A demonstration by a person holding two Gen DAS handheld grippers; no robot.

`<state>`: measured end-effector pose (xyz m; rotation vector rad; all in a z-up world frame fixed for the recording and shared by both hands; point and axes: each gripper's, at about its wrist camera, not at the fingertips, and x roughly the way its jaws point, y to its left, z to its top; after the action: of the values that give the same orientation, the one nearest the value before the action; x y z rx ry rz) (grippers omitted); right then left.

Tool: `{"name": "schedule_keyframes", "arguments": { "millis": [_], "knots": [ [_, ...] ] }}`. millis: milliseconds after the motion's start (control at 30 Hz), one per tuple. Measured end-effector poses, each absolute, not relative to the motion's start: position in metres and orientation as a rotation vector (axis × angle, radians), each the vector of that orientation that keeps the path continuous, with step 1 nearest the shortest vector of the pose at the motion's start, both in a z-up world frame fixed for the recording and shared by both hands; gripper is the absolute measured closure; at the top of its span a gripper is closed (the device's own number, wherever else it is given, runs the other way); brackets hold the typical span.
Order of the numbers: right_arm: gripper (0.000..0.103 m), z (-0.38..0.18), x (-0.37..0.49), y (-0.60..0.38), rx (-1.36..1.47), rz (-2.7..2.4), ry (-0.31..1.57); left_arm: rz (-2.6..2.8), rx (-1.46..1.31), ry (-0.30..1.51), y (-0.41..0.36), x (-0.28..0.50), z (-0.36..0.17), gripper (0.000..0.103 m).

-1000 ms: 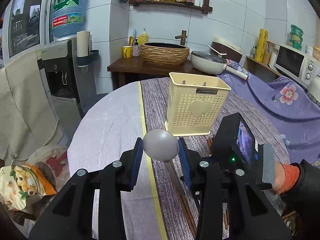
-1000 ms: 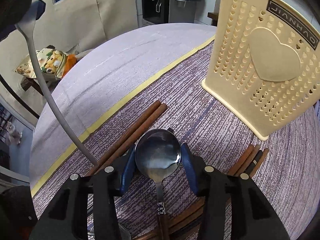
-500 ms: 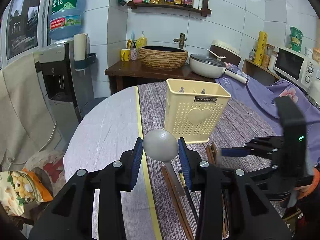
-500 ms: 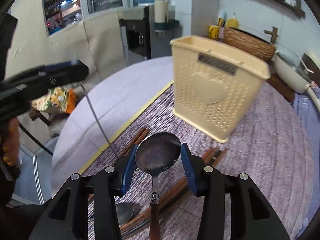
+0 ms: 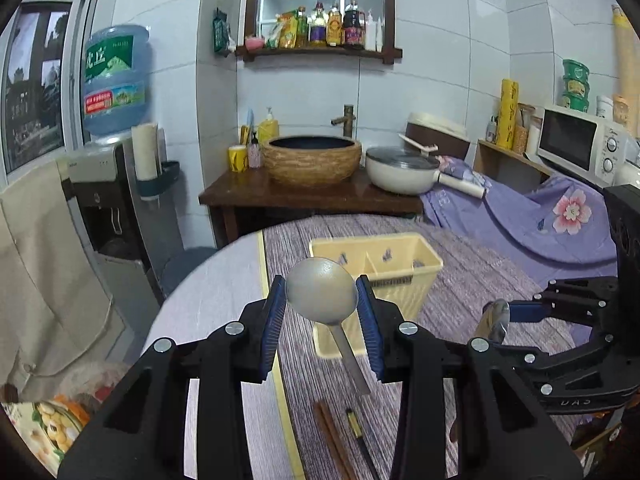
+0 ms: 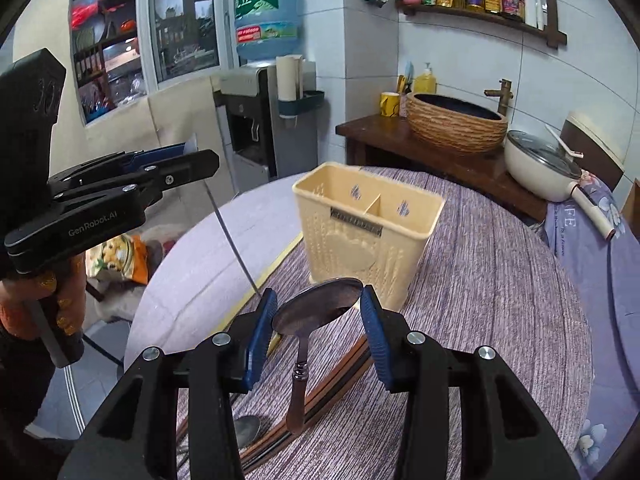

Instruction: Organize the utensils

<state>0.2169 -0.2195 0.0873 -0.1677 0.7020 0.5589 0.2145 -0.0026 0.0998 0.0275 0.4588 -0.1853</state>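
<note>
Holder (image 6: pixel 362 236) on table (image 6: pixel 492 280), two compartments, contents unseen; chopsticks (image 6: pixel 336 372) loose in front; left claw (image 5: pixel 322 314) clamping spoon (image 5: pixel 322 290), right claw (image 6: pixel 318 330) clamping second spoon (image 6: pixel 316 308), both aloft

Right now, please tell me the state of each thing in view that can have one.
Left gripper: shut on matte grey spoon, lifted.
Right gripper: shut on shiny dark spoon, lifted.
Cream plastic utensil holder: upright, both compartments look empty.
Brown wooden chopsticks: lying on table.
</note>
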Motion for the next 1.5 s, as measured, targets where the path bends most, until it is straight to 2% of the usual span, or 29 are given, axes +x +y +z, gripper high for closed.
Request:
{"name": "schedule_keyframes", "arguments": {
  "millis": [267,433,533,700,1000,1500],
  "knots": [
    [0.061,0.173,0.259,-0.239,0.025,0.429,0.485,-0.155,-0.032,0.325,-0.014,0.26,0.166,0.067],
    [0.061,0.204,0.286,-0.246,0.072,0.327,0.36,-0.1,-0.001,0.254,-0.023,0.285,0.181,0.067],
    [0.061,0.193,0.303,-0.246,0.077,0.275,0.354,-0.091,0.013,0.283,-0.03,0.301,0.168,0.067],
    [0.061,0.145,0.323,-0.244,0.066,0.214,0.422,-0.09,0.045,0.355,-0.037,0.317,0.129,0.067],
    [0.061,0.081,0.327,-0.23,0.002,0.194,0.498,-0.1,0.099,0.452,-0.05,0.329,0.075,0.067],
    [0.06,0.062,0.327,-0.232,-0.025,0.168,0.519,-0.107,0.132,0.51,-0.054,0.333,0.035,0.066]
  ]
}}
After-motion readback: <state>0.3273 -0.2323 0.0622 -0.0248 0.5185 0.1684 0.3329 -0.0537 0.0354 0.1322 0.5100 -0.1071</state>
